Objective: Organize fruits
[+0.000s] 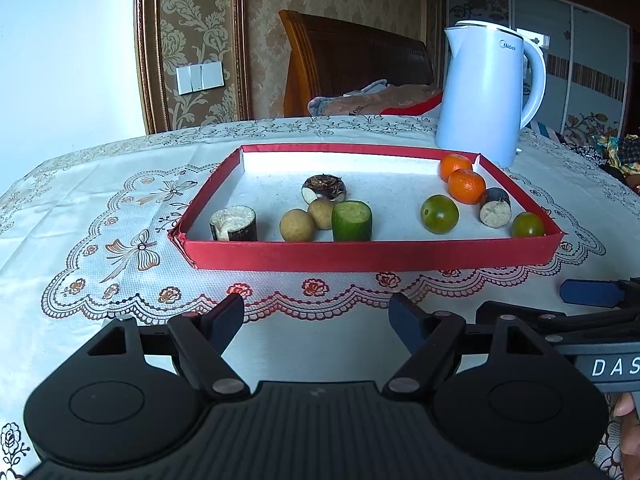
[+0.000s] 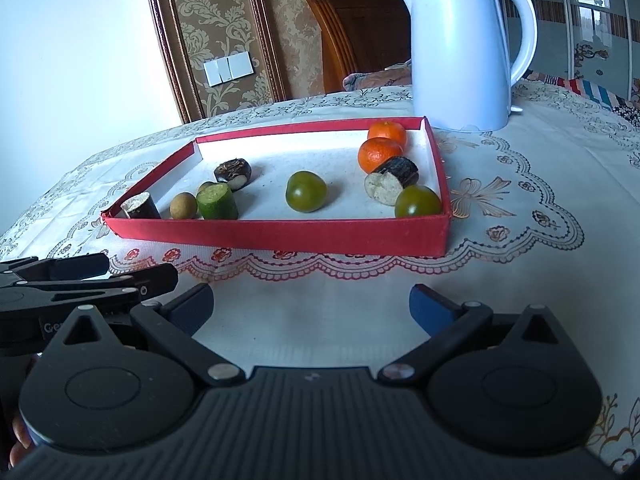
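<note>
Fruits in red tray (kettle behind); left claw, right claw spread.

two oranges, two green tomatoes, two longans

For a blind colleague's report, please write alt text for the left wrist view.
A shallow red tray on a lace tablecloth holds two orange mandarins, two green tomatoes, sugarcane pieces and small brown fruits. The open left gripper waits empty in front; a white kettle stands behind.
</note>
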Motion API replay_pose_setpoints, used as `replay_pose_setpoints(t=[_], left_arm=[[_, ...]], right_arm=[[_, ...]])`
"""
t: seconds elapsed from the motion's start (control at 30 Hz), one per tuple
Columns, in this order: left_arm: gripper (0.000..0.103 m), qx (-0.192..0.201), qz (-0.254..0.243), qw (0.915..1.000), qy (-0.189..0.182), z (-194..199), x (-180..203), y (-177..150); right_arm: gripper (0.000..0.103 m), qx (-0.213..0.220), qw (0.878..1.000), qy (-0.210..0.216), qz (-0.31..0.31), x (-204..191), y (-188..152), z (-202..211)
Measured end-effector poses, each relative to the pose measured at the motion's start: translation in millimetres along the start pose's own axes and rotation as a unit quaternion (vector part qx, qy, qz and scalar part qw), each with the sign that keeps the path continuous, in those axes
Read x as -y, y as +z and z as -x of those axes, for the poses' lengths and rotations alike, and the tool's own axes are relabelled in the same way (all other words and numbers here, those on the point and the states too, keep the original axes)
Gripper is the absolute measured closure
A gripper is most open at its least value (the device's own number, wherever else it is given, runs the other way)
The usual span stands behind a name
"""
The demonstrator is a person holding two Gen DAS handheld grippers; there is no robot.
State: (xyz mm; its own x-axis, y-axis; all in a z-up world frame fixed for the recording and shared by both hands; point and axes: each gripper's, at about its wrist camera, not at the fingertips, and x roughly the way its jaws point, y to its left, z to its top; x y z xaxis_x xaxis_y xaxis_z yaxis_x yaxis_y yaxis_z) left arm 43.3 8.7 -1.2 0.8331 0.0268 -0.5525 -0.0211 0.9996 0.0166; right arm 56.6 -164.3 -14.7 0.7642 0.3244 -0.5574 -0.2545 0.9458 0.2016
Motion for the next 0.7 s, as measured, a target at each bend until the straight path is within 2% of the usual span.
replay_pose_setpoints(t=[0.7], left_arm=[[0.024, 0.013, 0.008, 0.9999, 0.001, 4.3, -3.0, 1.1]], right_arm=[[0.000, -0.002, 1.000, 0.001, -0.005, 1.3, 0.2, -0.8]])
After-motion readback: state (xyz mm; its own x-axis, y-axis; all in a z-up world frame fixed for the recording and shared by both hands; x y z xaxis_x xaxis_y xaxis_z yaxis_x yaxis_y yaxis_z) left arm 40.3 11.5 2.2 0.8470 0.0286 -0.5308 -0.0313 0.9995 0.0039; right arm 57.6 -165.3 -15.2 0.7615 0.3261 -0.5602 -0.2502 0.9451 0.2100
